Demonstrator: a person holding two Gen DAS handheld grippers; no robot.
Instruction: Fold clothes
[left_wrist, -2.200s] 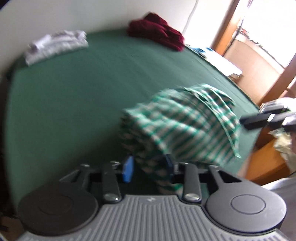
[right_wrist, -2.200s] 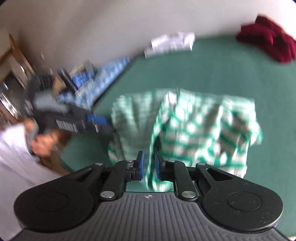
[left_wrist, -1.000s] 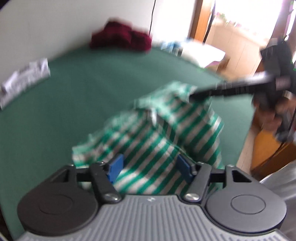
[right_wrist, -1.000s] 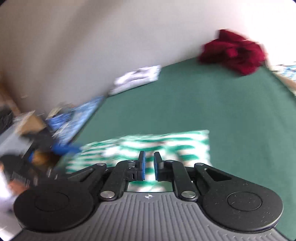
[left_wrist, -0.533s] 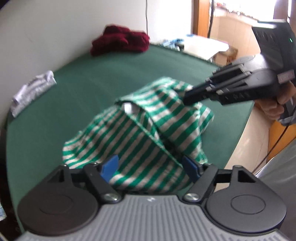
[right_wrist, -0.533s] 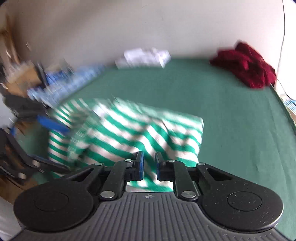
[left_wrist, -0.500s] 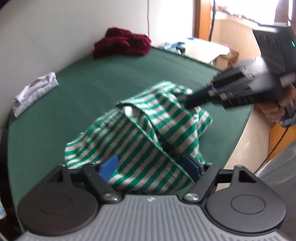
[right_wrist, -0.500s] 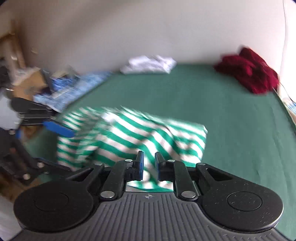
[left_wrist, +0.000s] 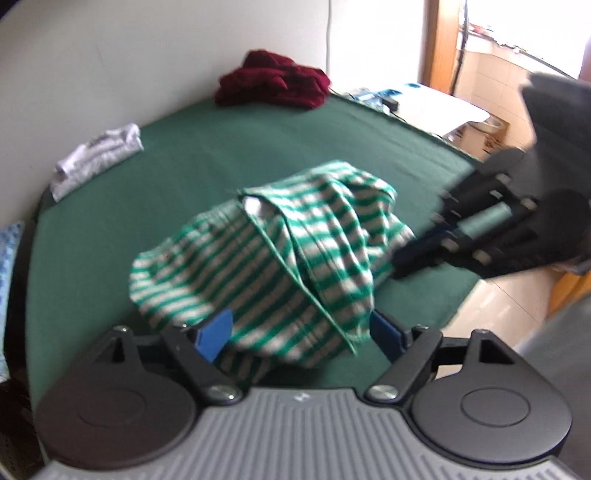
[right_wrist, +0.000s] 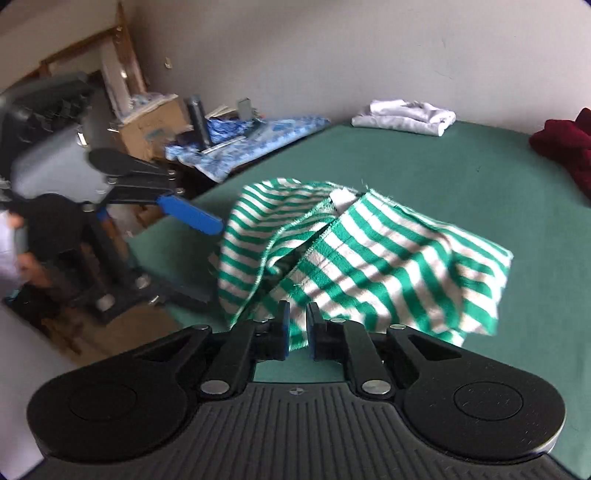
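A green-and-white striped garment (left_wrist: 280, 258) (right_wrist: 388, 266) lies bunched and partly lifted on the green surface (left_wrist: 184, 155) near its front edge. My left gripper (left_wrist: 299, 332) has wide jaws that are closing; a fold of the cloth hangs loosely between its blue pads (left_wrist: 214, 332). It also shows at the left of the right wrist view, left gripper (right_wrist: 214, 262). My right gripper (right_wrist: 297, 325) is closing, its jaws nearly together with a striped hem pinched between them. The right gripper (left_wrist: 399, 262) holds the garment's right edge.
A dark red garment (left_wrist: 273, 85) (right_wrist: 565, 147) is heaped at the far edge. A folded white garment (left_wrist: 96, 155) (right_wrist: 406, 116) lies by the wall. A blue patterned cloth (right_wrist: 251, 140) and a cardboard box (right_wrist: 155, 125) stand left of the green surface (right_wrist: 443, 166). The floor drops off at the right.
My left jaws have spread wider around the striped cloth. The right gripper has rolled and sunk from above the garment to its right edge, still pinching it. The garment is more bunched.
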